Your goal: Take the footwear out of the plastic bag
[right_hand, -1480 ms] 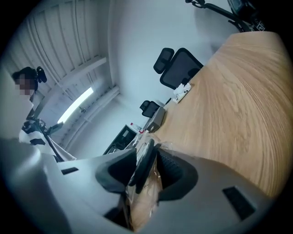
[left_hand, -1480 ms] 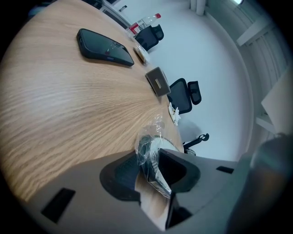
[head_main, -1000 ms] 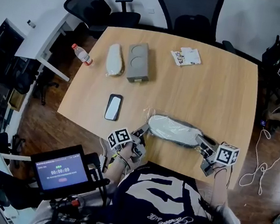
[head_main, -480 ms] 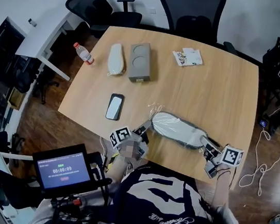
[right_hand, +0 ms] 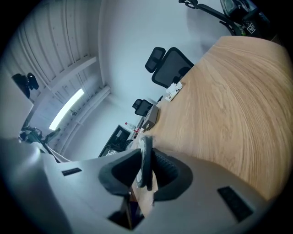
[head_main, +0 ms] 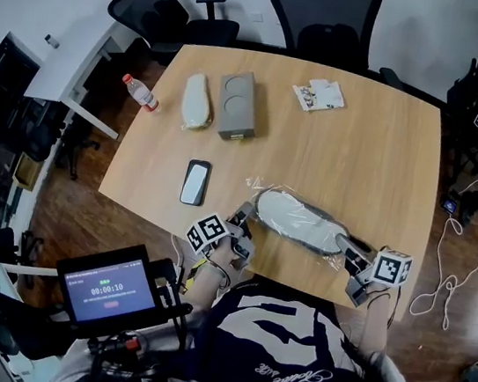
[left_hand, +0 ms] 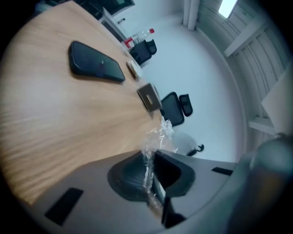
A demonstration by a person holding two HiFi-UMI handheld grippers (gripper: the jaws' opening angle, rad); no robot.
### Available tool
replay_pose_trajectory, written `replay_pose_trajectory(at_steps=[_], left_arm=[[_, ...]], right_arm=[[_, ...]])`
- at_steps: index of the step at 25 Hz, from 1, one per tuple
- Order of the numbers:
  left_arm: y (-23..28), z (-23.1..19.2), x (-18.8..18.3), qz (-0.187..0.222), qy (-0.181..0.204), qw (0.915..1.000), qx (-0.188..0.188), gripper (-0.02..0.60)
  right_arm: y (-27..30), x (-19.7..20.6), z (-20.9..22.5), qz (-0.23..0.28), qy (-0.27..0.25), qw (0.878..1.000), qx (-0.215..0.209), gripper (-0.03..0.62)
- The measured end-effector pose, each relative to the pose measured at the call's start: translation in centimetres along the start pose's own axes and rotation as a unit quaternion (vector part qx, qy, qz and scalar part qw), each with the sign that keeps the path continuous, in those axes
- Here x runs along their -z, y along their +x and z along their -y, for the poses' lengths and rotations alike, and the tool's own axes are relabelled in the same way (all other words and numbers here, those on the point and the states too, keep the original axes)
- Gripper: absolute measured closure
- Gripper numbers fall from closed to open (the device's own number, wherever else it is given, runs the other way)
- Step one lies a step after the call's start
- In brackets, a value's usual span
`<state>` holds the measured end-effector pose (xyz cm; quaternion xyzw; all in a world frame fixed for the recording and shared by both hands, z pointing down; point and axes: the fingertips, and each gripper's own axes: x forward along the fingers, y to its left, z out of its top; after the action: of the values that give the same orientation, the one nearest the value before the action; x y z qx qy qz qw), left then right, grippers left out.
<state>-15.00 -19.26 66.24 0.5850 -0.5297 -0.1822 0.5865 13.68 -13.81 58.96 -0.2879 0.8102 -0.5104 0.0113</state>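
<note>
Jaws on my left gripper [left_hand: 151, 155], just closing, pinch the film of the slippery plastic bag [head_main: 262, 187] at 9 o'clock of the probably light, bendable white shoe [head_main: 293, 219] at the table's [head_main: 362, 142] 6 o'clock edge, while my right gripper [right_hand: 145, 157] clamps its stiffer heel rim, the better hold.

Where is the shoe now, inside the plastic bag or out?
Inside: the clear plastic bag covers the shoe; whether its right end pokes out, cannot tell.

table: wooden table [head_main: 361, 150] | on it: phone [head_main: 193, 181], grey box [head_main: 237, 105], white slipper [head_main: 196, 101], cards [head_main: 318, 96], bagged shoe [head_main: 301, 222]
</note>
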Motion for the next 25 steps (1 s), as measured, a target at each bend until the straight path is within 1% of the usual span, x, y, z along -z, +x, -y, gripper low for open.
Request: replay_pose_trajectory(at_steps=[1, 2, 3, 4, 6, 7, 8, 10, 12, 14, 15, 17, 18, 19, 21, 22, 23, 25], left_arm=[[-0.5, -1.0, -1.4, 0.033, -0.026, 0.9989, -0.019, 0.565], [-0.9, -1.9, -2.7, 0.057, -0.057, 0.9964, -0.027, 0.566], [-1.0, -2.2, -3.5, 0.058, -0.073, 0.9954, -0.021, 0.567], [-0.8, -2.1, -3.9, 0.041, -0.064, 0.997, -0.013, 0.567], [-0.4, -1.6, -3.9, 0.003, -0.002, 0.9998, -0.019, 0.568], [-0.2, -1.5, -3.8, -0.005, 0.021, 0.9994, -0.027, 0.568], [-0.1, -1.4, -3.9, -0.007, 0.03, 0.999, -0.033, 0.568], [0.1, -1.5, -4.0, -0.002, 0.025, 0.9989, -0.04, 0.567], [0.0, -1.7, -3.8, -0.001, 0.029, 0.9982, -0.052, 0.568], [0.0, -1.9, -3.6, -0.007, 0.05, 0.9965, -0.067, 0.568], [0.0, -1.9, -3.5, -0.01, 0.067, 0.9948, -0.076, 0.568], [0.0, -1.9, -3.4, -0.022, 0.12, 0.9875, -0.101, 0.568], [0.0, -1.8, -3.3, -0.03, 0.155, 0.9808, -0.114, 0.568], [0.0, -1.5, -3.1, -0.037, 0.194, 0.9719, -0.128, 0.568], [0.1, -0.9, -2.6, -0.05, 0.267, 0.9506, -0.151, 0.568], [0.2, -0.7, -2.3, -0.054, 0.292, 0.9417, -0.159, 0.568], [0.4, -0.5, -2.2, -0.056, 0.307, 0.9358, -0.165, 0.568], [0.5, -0.5, -2.0, -0.056, 0.317, 0.9303, -0.176, 0.568]], right_arm=[[-0.4, 0.0, 0.3, 0.0, 0.0, 1.0, 0.007, 0.517], [-1.0, 0.1, 0.8, 0.001, 0.004, 1.0, 0.014, 0.519], [-1.7, 0.2, 1.4, 0.001, 0.007, 1.0, 0.018, 0.519], [-2.3, 0.3, 2.2, 0.0, 0.008, 1.0, 0.023, 0.519], [-3.4, 0.3, 3.3, -0.001, 0.005, 0.999, 0.033, 0.519], [-3.7, 0.1, 3.3, 0.004, 0.007, 0.999, 0.034, 0.519], [-3.9, 0.0, 2.9, 0.012, 0.015, 0.999, 0.033, 0.519], [-4.2, -0.3, 2.1, 0.028, 0.033, 0.999, 0.032, 0.519], [-5.0, -0.5, 2.2, 0.037, 0.034, 0.998, 0.045, 0.519], [-5.8, -0.9, 2.0, 0.045, 0.031, 0.997, 0.052, 0.519], [-6.2, -1.1, 2.0, 0.048, 0.025, 0.997, 0.057, 0.519], [-6.9, -1.4, 2.0, 0.049, 0.002, 0.996, 0.076, 0.519], [-7.2, -1.6, 1.8, 0.049, -0.008, 0.995, 0.085, 0.519], [-7.4, -1.9, 1.5, 0.052, -0.015, 0.994, 0.092, 0.519], [-7.7, -2.5, 0.7, 0.06, -0.022, 0.993, 0.098, 0.519], [-7.8, -2.7, 0.5, 0.064, -0.025, 0.992, 0.101, 0.519], [-8.0, -2.9, 0.3, 0.069, -0.028, 0.992, 0.104, 0.519], [-8.5, -3.3, 0.1, 0.078, -0.03, 0.99, 0.11, 0.519]])
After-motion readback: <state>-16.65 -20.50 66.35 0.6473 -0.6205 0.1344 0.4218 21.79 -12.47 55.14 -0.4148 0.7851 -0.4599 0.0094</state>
